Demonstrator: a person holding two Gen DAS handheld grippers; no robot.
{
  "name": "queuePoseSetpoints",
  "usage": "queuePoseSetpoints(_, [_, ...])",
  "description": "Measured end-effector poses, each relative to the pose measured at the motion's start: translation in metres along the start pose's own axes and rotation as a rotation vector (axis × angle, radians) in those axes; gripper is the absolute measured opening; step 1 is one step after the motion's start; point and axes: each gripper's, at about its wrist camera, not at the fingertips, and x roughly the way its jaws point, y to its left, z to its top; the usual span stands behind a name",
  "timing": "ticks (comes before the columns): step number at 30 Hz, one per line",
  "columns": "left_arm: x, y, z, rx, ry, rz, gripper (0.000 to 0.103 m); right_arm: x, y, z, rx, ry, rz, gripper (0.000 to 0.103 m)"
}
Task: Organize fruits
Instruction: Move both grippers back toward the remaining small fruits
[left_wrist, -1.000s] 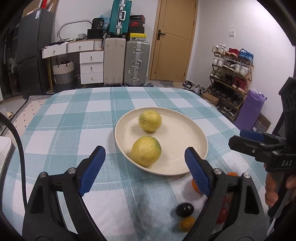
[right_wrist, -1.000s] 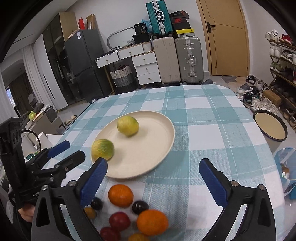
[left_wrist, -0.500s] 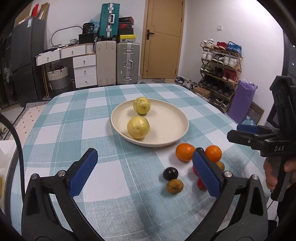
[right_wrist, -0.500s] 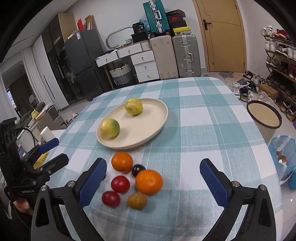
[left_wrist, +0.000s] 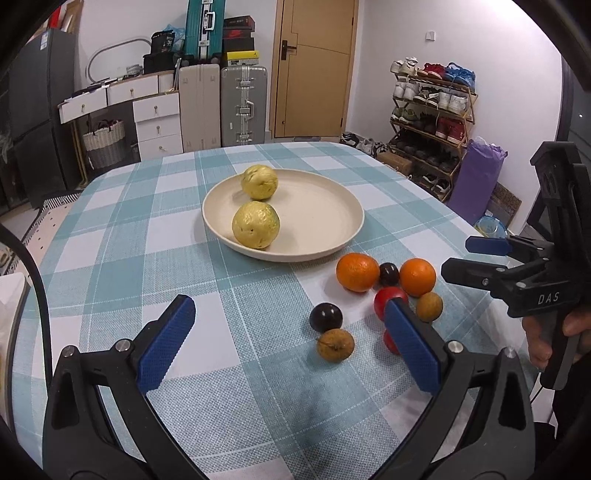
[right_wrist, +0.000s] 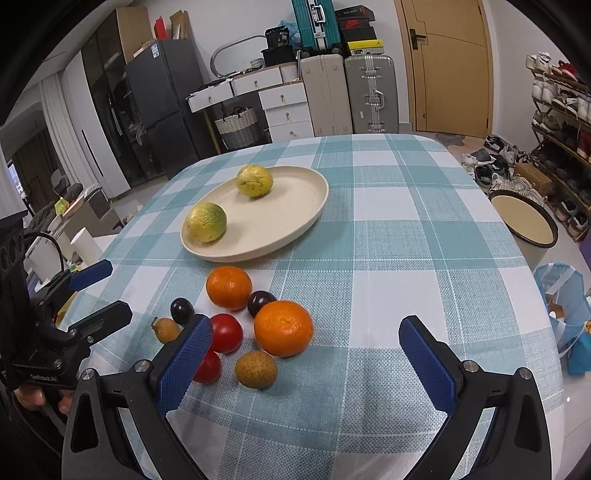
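A cream plate (left_wrist: 325, 206) on the checked tablecloth holds two yellow-green fruits (left_wrist: 255, 224) (left_wrist: 259, 182). In front of it lies a loose cluster: two oranges (left_wrist: 357, 272) (left_wrist: 417, 277), two dark plums (left_wrist: 325, 317) (left_wrist: 389, 274), a red tomato (left_wrist: 388, 297) and two brown fruits (left_wrist: 335, 344) (left_wrist: 429, 306). My left gripper (left_wrist: 288, 314) hangs open and empty just short of the cluster. My right gripper (right_wrist: 306, 328) is open too, above the near orange (right_wrist: 283, 328) and touching nothing. A second red tomato (right_wrist: 207, 365) is partly hidden by its left finger.
The table's edge curves away on the right, with a round cream basin (right_wrist: 524, 221) and a blue bag (right_wrist: 565, 295) on the floor beyond it. Suitcases (left_wrist: 242, 107), drawers and a shoe rack (left_wrist: 428, 118) stand further back. A hand (left_wrist: 550, 343) holds the right gripper's handle.
Both grippers have drawn back from the plate toward the table's near side, so the loose fruit cluster has come into full view. The left jaws stand a little wider than before.
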Motion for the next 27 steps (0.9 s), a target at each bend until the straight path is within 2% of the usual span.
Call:
queuePoseSetpoints(11, [0.015,-0.003,-0.005,0.006,0.059,-0.001,0.102,0.011,0.001,-0.004,-0.011,0.049,-0.011,0.103])
queuePoseSetpoints(21, [0.025,-0.006,-0.010,0.014,0.105,-0.023,0.102,0.026,0.004,-0.014,-0.036,0.135,-0.010,0.102])
queuePoseSetpoints(23, [0.025,-0.005,-0.010,0.015,0.112,-0.027,0.102,0.027,0.006,-0.015,-0.043,0.141,-0.007,0.098])
queuePoseSetpoints(24, [0.026,-0.006,-0.010,0.018,0.116,-0.028,0.102,0.028,0.006,-0.016,-0.051,0.149,0.001,0.090])
queuePoseSetpoints(25, [0.026,-0.006,-0.011,0.021,0.120,-0.026,0.102,0.029,0.008,-0.016,-0.056,0.159,0.015,0.087])
queuePoseSetpoints(27, [0.028,-0.006,-0.011,0.024,0.129,-0.027,0.102,0.028,0.010,-0.018,-0.069,0.164,0.029,0.084])
